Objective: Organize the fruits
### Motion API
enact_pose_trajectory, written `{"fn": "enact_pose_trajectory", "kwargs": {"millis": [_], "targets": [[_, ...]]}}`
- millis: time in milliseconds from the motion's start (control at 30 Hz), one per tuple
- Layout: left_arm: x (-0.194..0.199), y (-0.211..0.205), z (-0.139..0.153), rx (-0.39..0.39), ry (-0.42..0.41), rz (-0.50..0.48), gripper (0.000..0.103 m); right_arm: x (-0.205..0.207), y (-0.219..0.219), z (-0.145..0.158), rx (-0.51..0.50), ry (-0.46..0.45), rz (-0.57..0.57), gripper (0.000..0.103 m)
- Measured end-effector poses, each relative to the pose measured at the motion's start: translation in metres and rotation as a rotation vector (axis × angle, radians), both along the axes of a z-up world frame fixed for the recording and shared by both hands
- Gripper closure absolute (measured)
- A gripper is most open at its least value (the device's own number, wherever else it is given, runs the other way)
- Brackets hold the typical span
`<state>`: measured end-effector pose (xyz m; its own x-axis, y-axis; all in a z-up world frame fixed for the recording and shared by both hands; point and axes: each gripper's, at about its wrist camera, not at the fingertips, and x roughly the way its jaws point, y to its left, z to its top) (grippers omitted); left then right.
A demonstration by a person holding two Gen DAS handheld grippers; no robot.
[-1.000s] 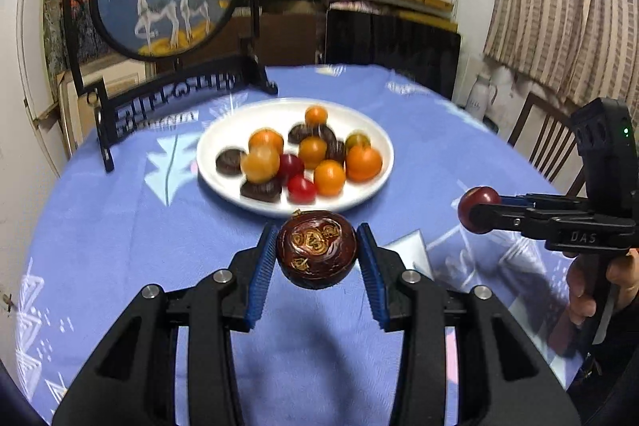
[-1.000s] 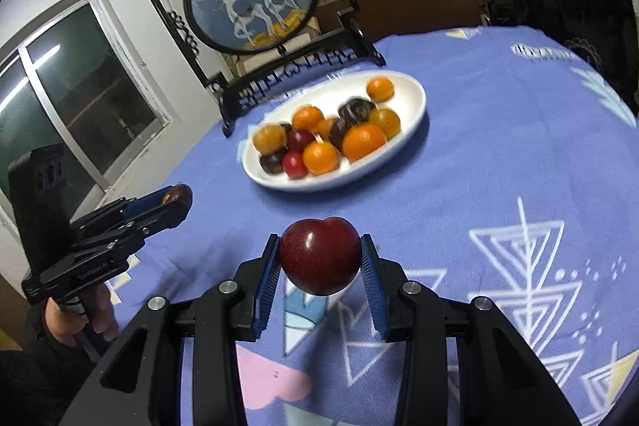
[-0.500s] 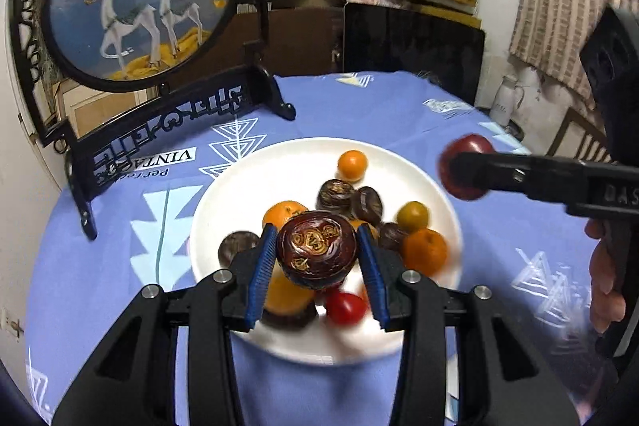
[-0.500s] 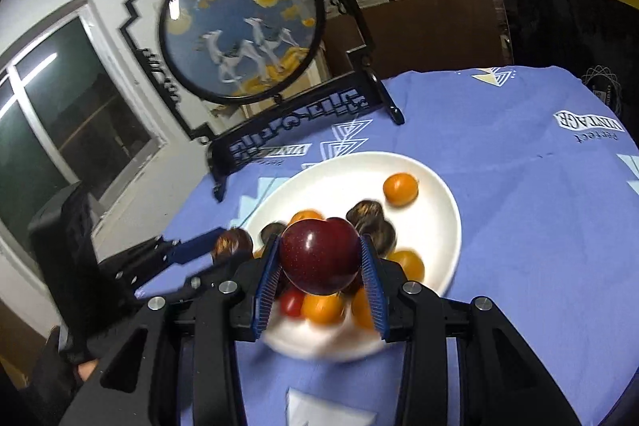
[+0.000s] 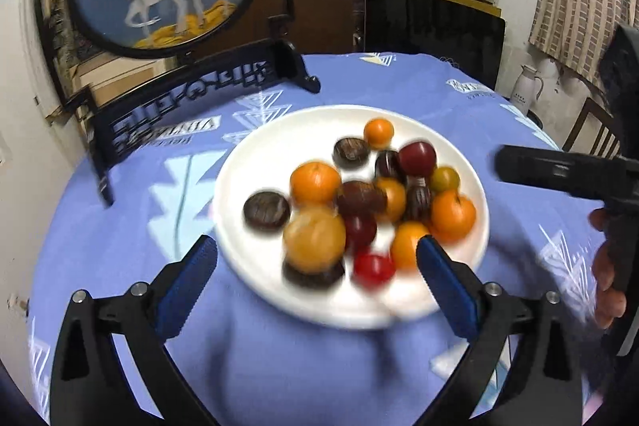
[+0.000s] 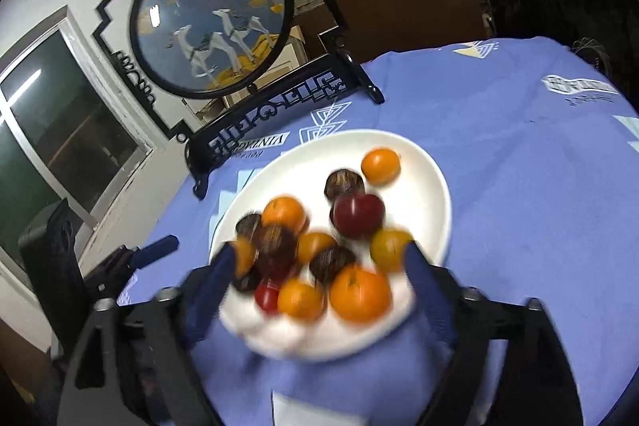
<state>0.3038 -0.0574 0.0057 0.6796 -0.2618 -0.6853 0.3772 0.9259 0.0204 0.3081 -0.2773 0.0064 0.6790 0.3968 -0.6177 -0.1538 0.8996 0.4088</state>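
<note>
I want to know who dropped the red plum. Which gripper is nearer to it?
Right. The plum lies just ahead of the right gripper; the left gripper is at the plate's opposite side, other fruit between.

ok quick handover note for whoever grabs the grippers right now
Left gripper: jaws have just been opening, now wide, nothing held.
Right gripper: the same, open and empty.
Both hang over the near edge of the white plate on the blue tablecloth.
Done: the dark brown fruit and the red plum now lie in the pile on the plate.
Left: no loose fruit shows on the cloth; check outside these views.
</note>
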Motion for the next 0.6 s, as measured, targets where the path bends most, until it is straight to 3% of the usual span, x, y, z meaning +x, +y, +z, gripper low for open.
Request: {"fn": "enact_pose_trajectory", "kwargs": {"millis": [133, 267, 467, 600], "targets": [[-0.053, 0.015, 0.006, 0.026, 0.002, 0.023, 0.005, -0.059, 0.004, 0.001, -0.039, 0.001, 0.001, 0.005], [-0.111, 0.023, 0.015, 0.060, -0.055, 0.059, 0.005, -0.121, 0.012, 0.003, -0.043, -0.029, 0.018, 0.004], [-0.189, 0.036, 0.022, -0.039, -0.078, 0.100, 0.005, -0.194, 0.017, 0.006, -0.060, -0.094, -0.014, 0.004], [-0.228, 0.038, 0.020, -0.046, -0.102, 0.121, 0.005, -0.239, 0.021, 0.001, -0.091, -0.105, -0.028, 0.004]]}}
